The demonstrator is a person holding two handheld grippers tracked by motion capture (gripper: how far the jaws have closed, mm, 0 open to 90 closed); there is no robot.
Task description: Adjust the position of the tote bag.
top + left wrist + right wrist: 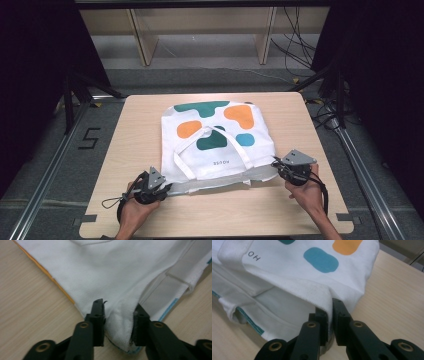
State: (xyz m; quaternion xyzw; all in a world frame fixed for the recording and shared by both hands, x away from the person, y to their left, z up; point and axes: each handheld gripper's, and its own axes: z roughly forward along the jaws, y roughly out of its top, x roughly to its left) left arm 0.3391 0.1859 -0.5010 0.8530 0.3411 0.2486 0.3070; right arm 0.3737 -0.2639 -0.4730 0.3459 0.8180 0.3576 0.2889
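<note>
Soft white cloth bag [217,145] flops; right gripper [330,315] pinches its corner, left gripper [117,322] sits loose around the other.

wooden table [150,115], grey floor [200,80], dark curtains [30,75]

Small dark print on white tote bag [216,135], below teal blob, too small to read in high view. Right gripper view: "HO" legible. Floor left of table [125,200]: "5" marking [89,138].
</note>
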